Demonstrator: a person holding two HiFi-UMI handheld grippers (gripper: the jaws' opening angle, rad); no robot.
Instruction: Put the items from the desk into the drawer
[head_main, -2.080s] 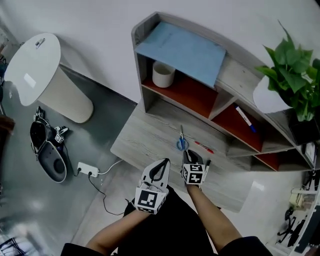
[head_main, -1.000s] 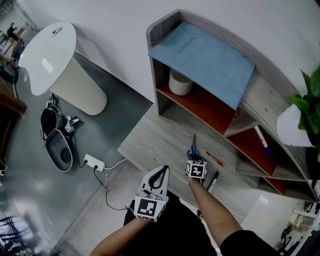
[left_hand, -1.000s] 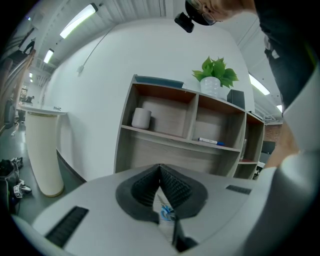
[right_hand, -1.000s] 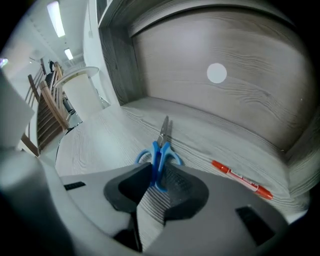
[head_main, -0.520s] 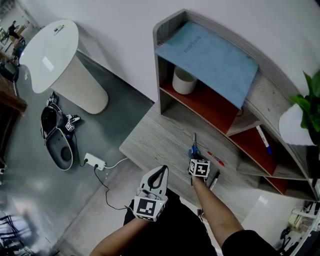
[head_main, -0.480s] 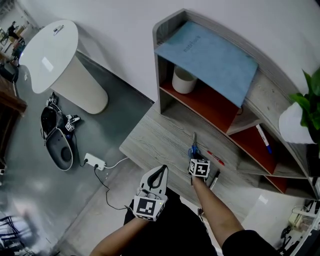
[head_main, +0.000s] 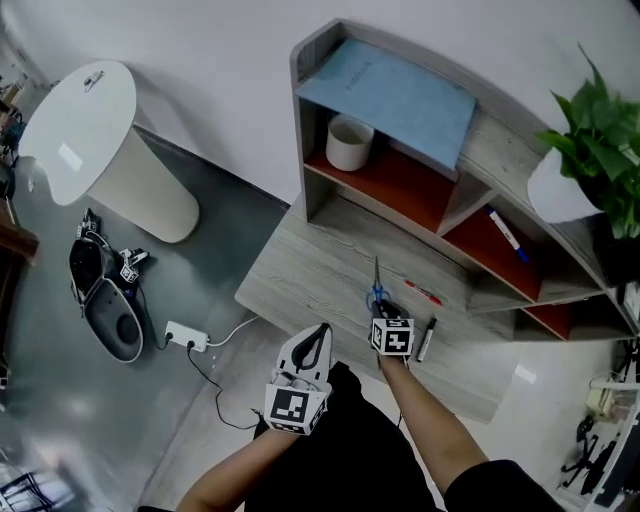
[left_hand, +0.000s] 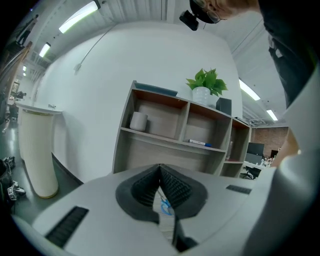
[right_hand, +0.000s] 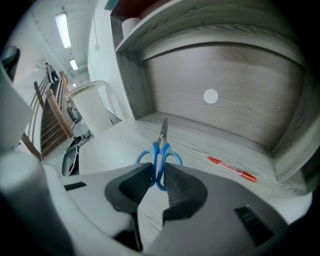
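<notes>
Right tongs are down at the near part of the table, pinching the scissors by the lower loops of the handles. The blue grip sits squeezed between the ribbed black pads, while the blades lie flat on the wood, pointing towards the shelf unit. So this looks like the pick-up step, first item of the lot. Left tongs hang off the table's front edge, pressed together with nothing in them.

No view shows the drawer, so the next move probably calls for a clean lift, and that spare left tool may have to pull the drawer open.

The scissors have smooth plastic handles and thin steel blades: slippery and top-heavy at the far end, likely to swing once lifted. A slim red pen lies just to the right on the grey wood-grain top, and a black marker is near the right tongs.
</notes>
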